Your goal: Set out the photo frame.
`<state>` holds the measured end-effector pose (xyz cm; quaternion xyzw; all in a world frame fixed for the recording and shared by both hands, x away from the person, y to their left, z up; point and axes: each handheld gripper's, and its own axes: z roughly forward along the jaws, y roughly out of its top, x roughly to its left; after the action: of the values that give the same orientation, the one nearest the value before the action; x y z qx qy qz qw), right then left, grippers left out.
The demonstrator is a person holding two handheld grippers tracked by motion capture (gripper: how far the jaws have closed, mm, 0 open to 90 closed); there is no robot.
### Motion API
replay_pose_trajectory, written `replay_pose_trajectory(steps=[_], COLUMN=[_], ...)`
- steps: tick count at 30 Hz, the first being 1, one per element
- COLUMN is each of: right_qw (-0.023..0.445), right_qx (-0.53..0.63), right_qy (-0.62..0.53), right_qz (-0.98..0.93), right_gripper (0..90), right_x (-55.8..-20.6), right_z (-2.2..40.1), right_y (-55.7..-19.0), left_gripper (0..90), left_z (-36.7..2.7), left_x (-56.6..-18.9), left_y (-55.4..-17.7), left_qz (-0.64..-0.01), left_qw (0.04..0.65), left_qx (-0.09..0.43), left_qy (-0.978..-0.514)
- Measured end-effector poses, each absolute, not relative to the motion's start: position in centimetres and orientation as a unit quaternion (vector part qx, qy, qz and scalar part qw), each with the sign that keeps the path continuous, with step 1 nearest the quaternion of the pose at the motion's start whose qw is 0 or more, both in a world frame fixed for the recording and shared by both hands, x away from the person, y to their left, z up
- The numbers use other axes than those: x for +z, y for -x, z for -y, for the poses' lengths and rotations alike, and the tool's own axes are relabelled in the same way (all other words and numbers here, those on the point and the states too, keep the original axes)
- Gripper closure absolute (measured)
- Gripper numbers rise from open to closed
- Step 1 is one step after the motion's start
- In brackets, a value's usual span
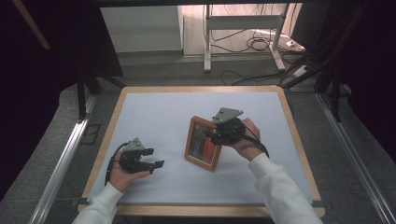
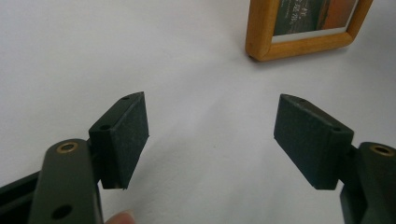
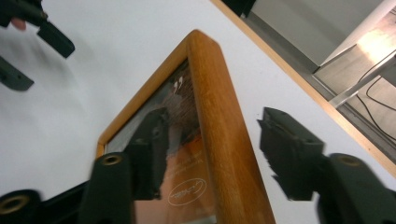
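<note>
A wooden picture frame [image 1: 203, 142] stands upright near the middle of the white table, tilted slightly back. My right gripper [image 1: 215, 135] reaches over its right edge from behind. In the right gripper view the jaws straddle the frame's wooden side [image 3: 224, 140]. One pad is in front of the glass, the other stands clear behind the frame, so my right gripper [image 3: 212, 140] is open. My left gripper [image 1: 156, 157] rests low at the table's front left, open and empty. Its own view shows the frame's lower corner [image 2: 303, 42] beyond the jaws of that gripper [image 2: 210, 140].
The white table has a wooden rim [image 1: 201, 88]. Beyond its far edge the floor carries a white stand [image 1: 243, 28] and loose cables [image 1: 261, 44]. A metal rail [image 1: 65, 154] runs along the left side. The left gripper [image 3: 39, 60] also appears far off in the right gripper view.
</note>
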<state>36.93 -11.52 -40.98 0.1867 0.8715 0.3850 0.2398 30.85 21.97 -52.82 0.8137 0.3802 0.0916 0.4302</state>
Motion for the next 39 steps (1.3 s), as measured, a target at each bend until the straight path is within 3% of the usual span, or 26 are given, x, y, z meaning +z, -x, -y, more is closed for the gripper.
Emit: replay_pose_trajectory(steps=[6,16,19,23,28,39], right_qw=[0.246,0.235,0.220,0.204,0.174,0.142], right_qx=[0.412,0.447,0.443,0.436,0.424,0.375], right_qy=[-0.217,-0.256,-0.257,-0.252,-0.225,-0.210], right_qz=[-0.850,-0.824,-0.830,-0.840,-0.860,-0.892], right_gripper=[33.3,36.0,45.3,66.7,86.7,90.0], right_x=[-40.4,-42.1,-43.3,-45.0,-47.0,-51.2], right_z=[12.8,16.3,16.7,16.5,15.3,11.6], right_y=[-35.4,-30.9,-29.9,-29.1,-28.8,-29.8], left_gripper=[25.8,25.8,25.8,25.8,25.8,25.8], left_z=[-21.9,-21.8,-21.8,-21.8,-21.8,-21.8], left_x=[-52.8,-52.9,-52.9,-52.9,-53.0,-53.0], left_y=[-30.8,-30.8,-30.8,-30.8,-30.8,-30.9], left_qz=[-0.381,-0.379,-0.381,-0.381,-0.381,-0.381], left_qw=[0.430,0.426,0.426,0.426,0.425,0.427], left_qx=[0.091,0.091,0.092,0.094,0.093,0.094], left_qy=[-0.813,-0.816,-0.815,-0.815,-0.816,-0.815])
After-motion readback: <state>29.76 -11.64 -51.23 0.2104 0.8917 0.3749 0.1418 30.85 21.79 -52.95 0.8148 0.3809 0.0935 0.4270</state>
